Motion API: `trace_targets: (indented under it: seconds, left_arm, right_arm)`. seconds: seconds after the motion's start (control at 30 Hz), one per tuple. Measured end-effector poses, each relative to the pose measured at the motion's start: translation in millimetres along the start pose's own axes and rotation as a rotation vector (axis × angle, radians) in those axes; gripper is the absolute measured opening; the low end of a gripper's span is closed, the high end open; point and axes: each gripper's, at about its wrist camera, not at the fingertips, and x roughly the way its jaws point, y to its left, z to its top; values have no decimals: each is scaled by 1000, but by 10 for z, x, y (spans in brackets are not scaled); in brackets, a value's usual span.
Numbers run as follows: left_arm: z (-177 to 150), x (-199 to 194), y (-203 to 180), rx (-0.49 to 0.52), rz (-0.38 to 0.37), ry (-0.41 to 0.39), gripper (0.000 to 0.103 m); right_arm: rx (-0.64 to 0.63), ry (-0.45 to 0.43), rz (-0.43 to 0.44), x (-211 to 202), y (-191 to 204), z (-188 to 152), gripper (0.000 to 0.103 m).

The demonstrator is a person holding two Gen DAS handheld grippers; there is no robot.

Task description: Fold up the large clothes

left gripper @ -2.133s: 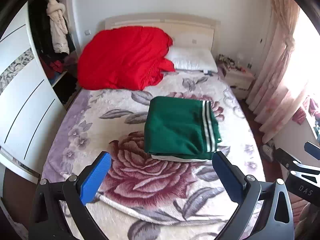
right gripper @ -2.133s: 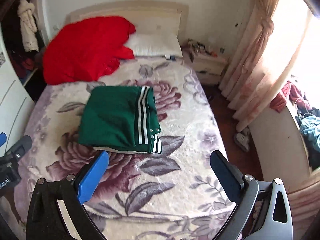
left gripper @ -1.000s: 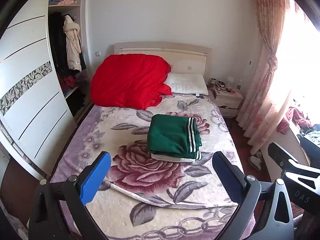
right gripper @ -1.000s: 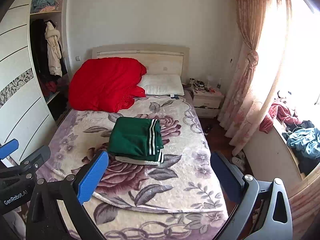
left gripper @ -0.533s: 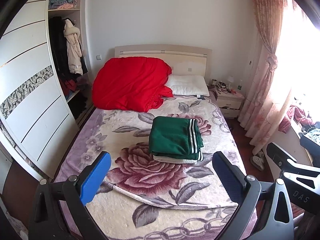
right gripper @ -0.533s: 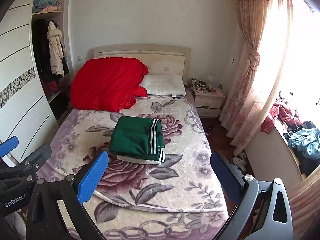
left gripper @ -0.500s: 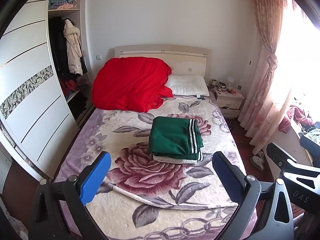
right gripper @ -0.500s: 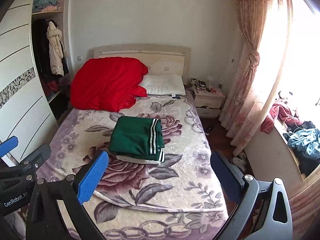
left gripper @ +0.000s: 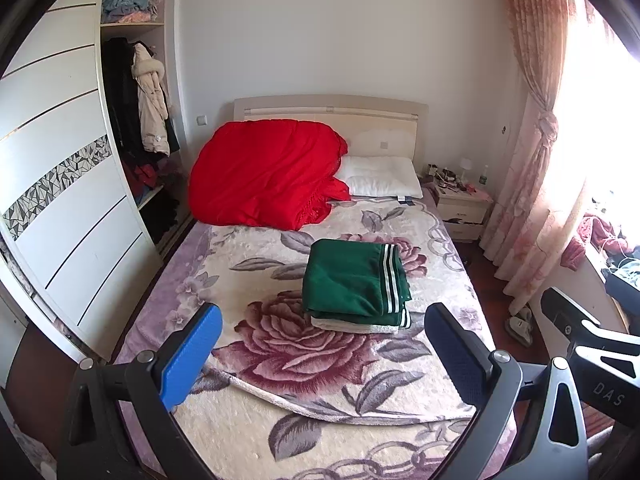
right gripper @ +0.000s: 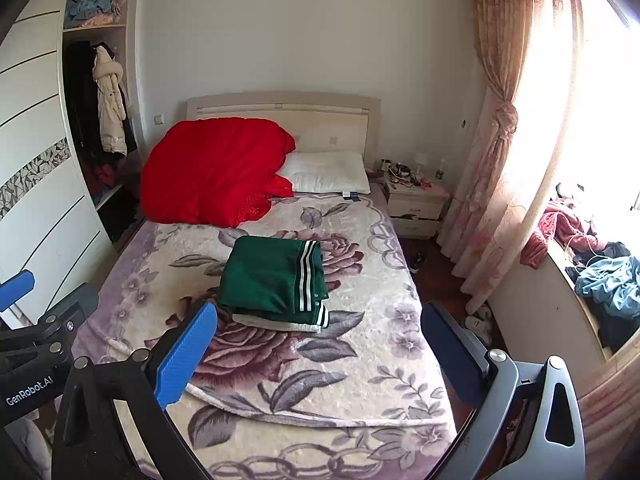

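Green garment [left gripper: 354,280] lies folded mid-bed [left gripper: 256,264], below the red quilt [left gripper: 264,172]. Left gripper [left gripper: 320,344] and right gripper [right gripper: 318,342] both gape wide, empty. Soft, thick, probably floppy; grip its stacked edges.

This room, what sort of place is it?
A lived-in home bedroom, by the look of it: a bed with a pillow and red quilt, a wardrobe with coats hanging, and a cluttered nightstand.
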Motion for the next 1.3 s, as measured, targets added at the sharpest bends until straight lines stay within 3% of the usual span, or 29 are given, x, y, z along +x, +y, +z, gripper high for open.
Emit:
trace_targets:
  seconds: [0.77, 1.3]
  left_arm:
    - [31, 19, 43, 0, 10, -5, 103]
    - [19, 20, 39, -2, 8, -9, 103]
  right_arm:
    - [8, -11, -6, 26, 42, 13, 103]
    - [22, -21, -25, -87, 103, -174, 103]
